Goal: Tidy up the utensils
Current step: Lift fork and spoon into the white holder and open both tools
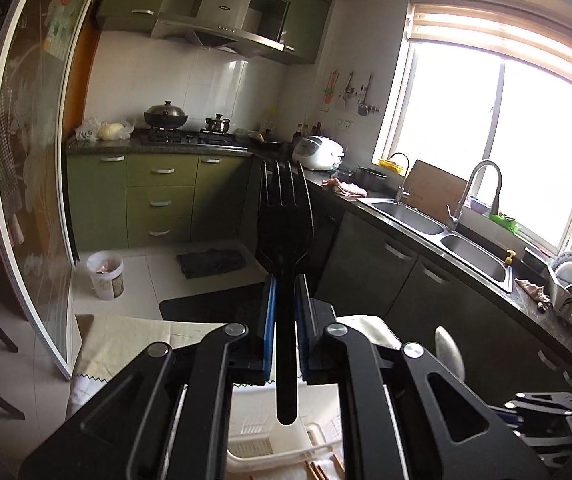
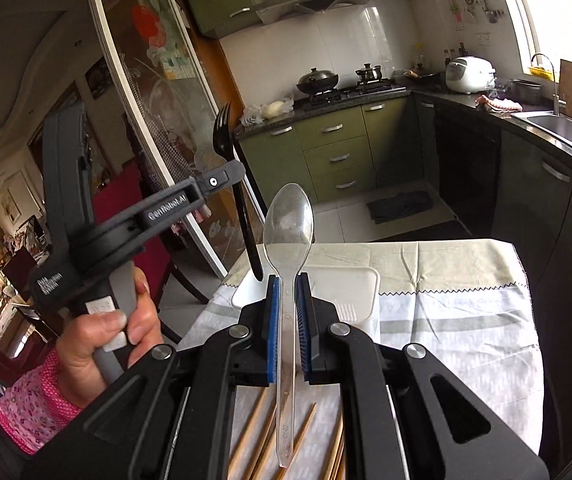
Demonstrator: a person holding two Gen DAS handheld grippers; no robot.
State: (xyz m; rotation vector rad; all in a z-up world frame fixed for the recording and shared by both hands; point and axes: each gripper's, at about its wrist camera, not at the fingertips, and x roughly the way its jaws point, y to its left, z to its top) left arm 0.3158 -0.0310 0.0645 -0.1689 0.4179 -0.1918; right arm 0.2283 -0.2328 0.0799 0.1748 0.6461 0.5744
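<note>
My left gripper is shut on a black plastic fork, tines up and away, held above the table. From the right wrist view the same fork and left gripper show at the left, gripped by a hand. My right gripper is shut on a clear plastic spoon, bowl pointing up. Wooden chopsticks lie on the cloth below it. A white organizer tray sits on the table ahead; the tray also lies under the left gripper.
The table wears a pale patterned cloth. A glass sliding door stands to the left. Green cabinets, a stove with pots, a rice cooker and a double sink run around the kitchen. A white bucket stands on the floor.
</note>
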